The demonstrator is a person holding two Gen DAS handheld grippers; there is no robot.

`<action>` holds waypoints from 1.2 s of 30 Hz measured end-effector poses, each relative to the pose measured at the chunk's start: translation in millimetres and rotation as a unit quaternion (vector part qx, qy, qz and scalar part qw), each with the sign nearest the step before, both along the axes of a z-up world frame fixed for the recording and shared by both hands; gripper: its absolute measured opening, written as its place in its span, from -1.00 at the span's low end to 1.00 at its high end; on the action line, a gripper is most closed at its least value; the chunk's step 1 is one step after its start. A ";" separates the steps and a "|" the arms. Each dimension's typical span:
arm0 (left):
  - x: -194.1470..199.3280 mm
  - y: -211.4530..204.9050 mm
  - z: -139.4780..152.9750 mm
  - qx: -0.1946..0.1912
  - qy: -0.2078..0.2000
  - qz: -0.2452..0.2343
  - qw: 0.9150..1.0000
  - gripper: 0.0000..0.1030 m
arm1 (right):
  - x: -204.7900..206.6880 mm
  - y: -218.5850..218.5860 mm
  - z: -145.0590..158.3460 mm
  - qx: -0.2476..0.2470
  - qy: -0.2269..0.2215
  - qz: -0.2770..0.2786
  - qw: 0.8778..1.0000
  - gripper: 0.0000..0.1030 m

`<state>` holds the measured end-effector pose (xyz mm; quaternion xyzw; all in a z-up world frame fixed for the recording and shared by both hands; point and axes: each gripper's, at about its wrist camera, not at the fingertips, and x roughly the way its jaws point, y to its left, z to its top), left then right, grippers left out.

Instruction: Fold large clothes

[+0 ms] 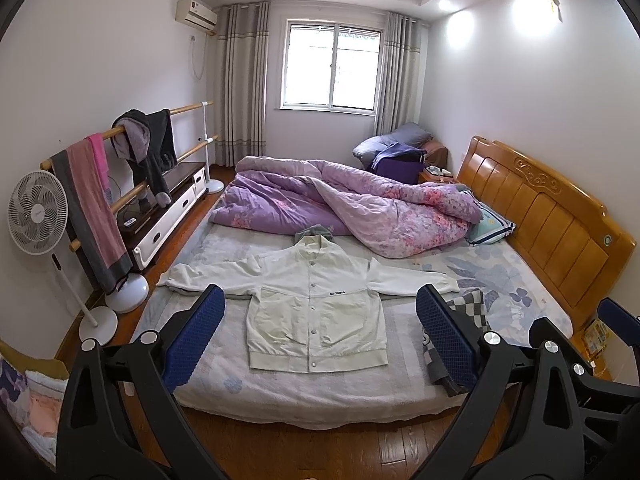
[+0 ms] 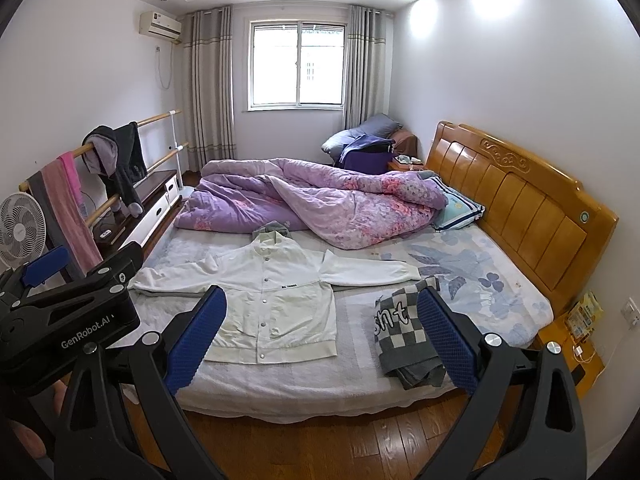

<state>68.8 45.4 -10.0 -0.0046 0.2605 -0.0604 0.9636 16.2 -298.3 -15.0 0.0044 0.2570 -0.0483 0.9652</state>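
Observation:
A white button-front jacket (image 1: 316, 308) lies flat on the bed, front up, both sleeves spread out sideways; it also shows in the right wrist view (image 2: 276, 300). My left gripper (image 1: 320, 336) is open and empty, held back from the bed's near edge, facing the jacket. My right gripper (image 2: 320, 336) is open and empty too, to the right of the left one, facing the space between the jacket and a folded grey-and-white checked garment (image 2: 404, 336). The checked garment lies right of the jacket (image 1: 464, 320).
A bunched purple quilt (image 1: 340, 204) covers the far half of the bed (image 1: 304, 400). A wooden headboard (image 1: 544, 216) stands on the right. A fan (image 1: 38, 212) and a clothes rail with hanging garments (image 1: 120, 168) stand on the left. Wooden floor (image 2: 320, 448) lies below me.

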 end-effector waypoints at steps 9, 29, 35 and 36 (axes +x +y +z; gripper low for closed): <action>26.9 26.0 2.1 -0.008 0.009 0.009 1.000 0.88 | 28.6 39.1 -0.4 -0.011 0.007 0.006 1.000 0.80; 142.8 109.6 -35.9 -0.005 0.049 0.129 0.990 0.88 | 178.2 107.2 -43.0 -0.004 0.050 0.147 0.988 0.80; 221.4 131.2 -60.5 -0.024 0.089 0.190 0.977 0.88 | 268.3 128.5 -62.6 -0.005 0.066 0.217 0.974 0.80; 238.2 134.0 -65.8 -0.019 0.096 0.208 0.973 0.88 | 281.7 133.0 -66.0 -0.011 0.069 0.226 0.972 0.80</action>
